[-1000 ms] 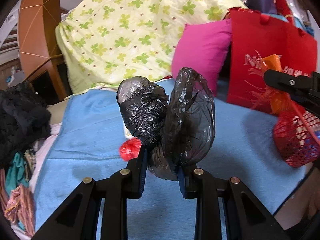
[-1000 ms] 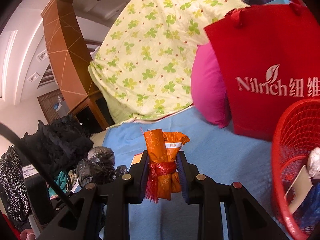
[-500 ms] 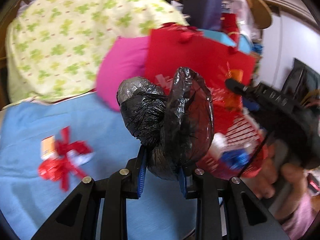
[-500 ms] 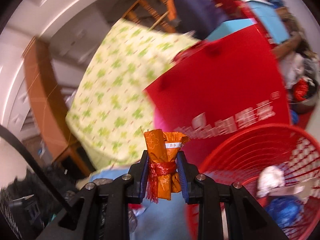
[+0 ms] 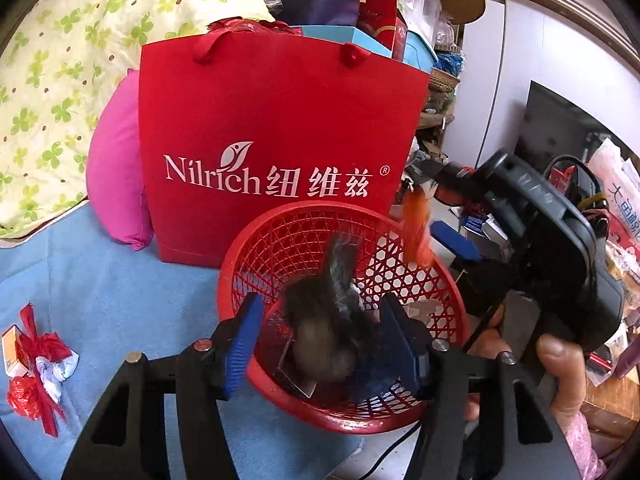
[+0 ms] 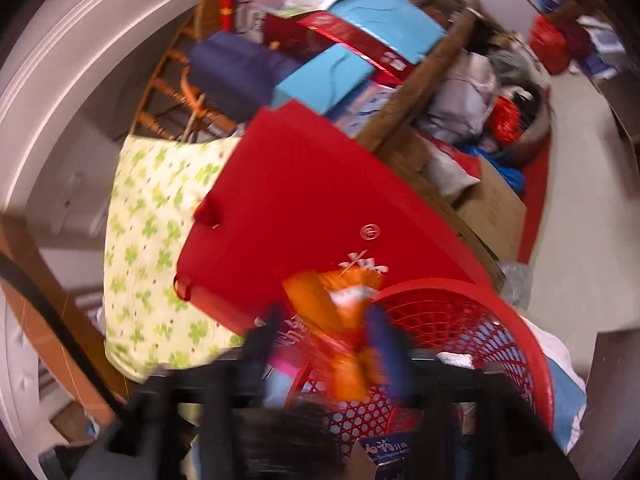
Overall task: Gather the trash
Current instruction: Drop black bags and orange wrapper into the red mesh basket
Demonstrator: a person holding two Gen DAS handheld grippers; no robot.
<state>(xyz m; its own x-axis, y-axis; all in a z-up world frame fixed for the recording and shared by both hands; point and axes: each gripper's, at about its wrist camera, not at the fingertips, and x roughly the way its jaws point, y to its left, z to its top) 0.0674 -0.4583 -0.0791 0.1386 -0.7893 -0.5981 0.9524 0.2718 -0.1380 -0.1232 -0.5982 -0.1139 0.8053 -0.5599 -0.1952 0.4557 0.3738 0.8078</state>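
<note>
Left gripper (image 5: 324, 344): jaws just spread, black bag (image 5: 324, 336) loose between them (blurred), over the red basket (image 5: 240, 264). Right gripper (image 6: 324, 344) jaws also just opened, orange packet (image 6: 340, 320) free between them, above the basket's rim.

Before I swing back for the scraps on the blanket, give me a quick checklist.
1. Left gripper jaws just opened, pads off black bag: ok.
2. Black bag over red basket: ok.
3. Right gripper jaws just opened: ok.
4. Orange packet clear of the pads: cannot tell, blurred.
5. Orange packet inside the basket: cannot tell.
6. Ribbon scraps lying on blue blanket: not ok.
</note>
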